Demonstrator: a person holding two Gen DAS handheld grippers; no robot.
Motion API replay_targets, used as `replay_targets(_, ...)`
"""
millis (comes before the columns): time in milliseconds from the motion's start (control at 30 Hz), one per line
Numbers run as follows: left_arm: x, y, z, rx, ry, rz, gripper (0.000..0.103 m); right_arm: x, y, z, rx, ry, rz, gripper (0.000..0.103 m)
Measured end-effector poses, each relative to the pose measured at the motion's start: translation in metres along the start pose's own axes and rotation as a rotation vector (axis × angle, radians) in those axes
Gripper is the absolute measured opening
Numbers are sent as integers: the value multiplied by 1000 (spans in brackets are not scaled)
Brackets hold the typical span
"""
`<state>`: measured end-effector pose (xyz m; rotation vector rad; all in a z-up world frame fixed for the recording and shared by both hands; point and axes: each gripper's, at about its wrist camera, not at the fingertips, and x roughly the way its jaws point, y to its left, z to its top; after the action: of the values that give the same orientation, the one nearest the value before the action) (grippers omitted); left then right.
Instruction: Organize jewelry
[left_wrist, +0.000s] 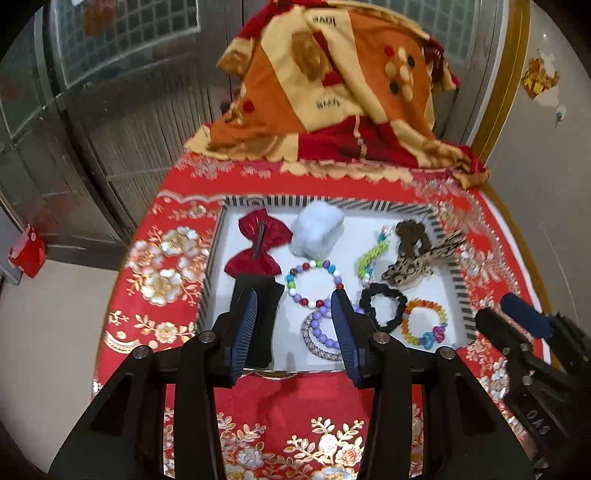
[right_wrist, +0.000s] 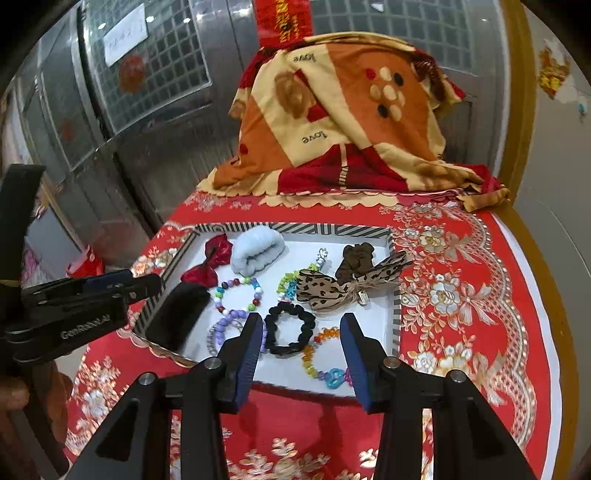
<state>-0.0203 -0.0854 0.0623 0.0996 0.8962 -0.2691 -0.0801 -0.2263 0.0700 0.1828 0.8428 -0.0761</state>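
Both grippers hang with jaws parted and nothing between them: the left gripper (left_wrist: 295, 295) and the right gripper (right_wrist: 301, 325), above the striped-rim white tray (left_wrist: 332, 204). From the black fabric scrunchie (right_wrist: 290, 328), a multicoloured round-bead bracelet (right_wrist: 239, 291) lies at ten o'clock, a leopard-print fabric bow (right_wrist: 321, 291) at one, on the red floral tablecloth (right_wrist: 454, 295).

A shallow striped-walled white tray (left_wrist: 448, 258) lies mid-frame on the red floral-clothed desk (left_wrist: 166, 266). In it, the red fabric bow (left_wrist: 258, 245) sits upper left, the leopard-print bow (left_wrist: 421, 264) upper right, the black scrunchie (left_wrist: 384, 306) lower right. Behind the tray rises an orange patterned blanket heap (left_wrist: 332, 92).
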Motion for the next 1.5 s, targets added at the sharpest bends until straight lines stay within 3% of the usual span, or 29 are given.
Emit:
replay_targets(633, -60, 2, -7, 31, -143, 23, 41, -58, 26, 4, 7, -68, -15, 42)
replay_targets(800, -65, 3, -6, 21, -147, 16, 41, -64, 27, 7, 0, -75, -18, 43)
replay_targets(967, -68, 3, -7, 33, -156, 75, 41, -67, 28, 7, -6, -80, -23, 45)
replay_targets(1500, -64, 13, -6, 5, -135, 67, 41, -56, 35, 8, -16, -52, -20, 47)
